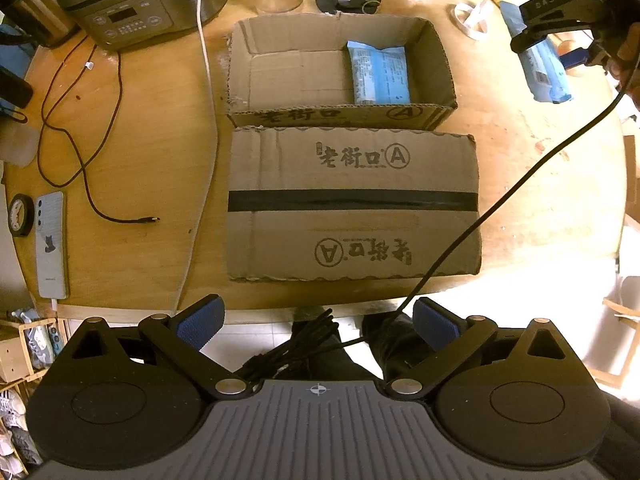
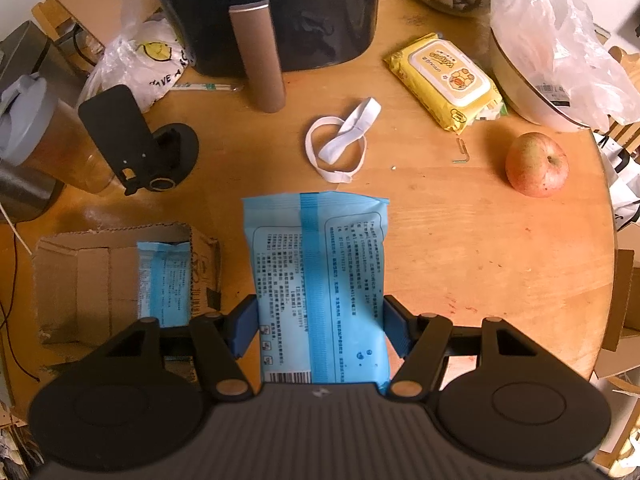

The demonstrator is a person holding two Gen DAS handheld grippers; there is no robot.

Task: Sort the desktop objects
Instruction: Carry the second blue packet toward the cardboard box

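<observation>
My right gripper (image 2: pixel 320 328) is shut on a blue wipes packet (image 2: pixel 320 280) and holds it above the table, right of the open cardboard box (image 2: pixel 72 280). The same gripper and packet (image 1: pixel 540 68) show at the far right of the left wrist view. A second blue packet (image 1: pixel 378 72) lies in the right end of the open box (image 1: pixel 296 68); it also shows in the right wrist view (image 2: pixel 164 284). My left gripper (image 1: pixel 318 322) is open and empty, held off the table's near edge in front of an upturned cardboard box (image 1: pixel 352 208).
A rice cooker (image 1: pixel 132 0), red cable (image 1: pixel 80 140), phone (image 1: pixel 52 244) and tape roll (image 1: pixel 20 216) are on the left. An air fryer (image 2: pixel 276 12), black stand (image 2: pixel 140 140), white elastic band (image 2: pixel 340 140), yellow wipes pack (image 2: pixel 444 80) and apple (image 2: pixel 536 164) lie beyond the right gripper.
</observation>
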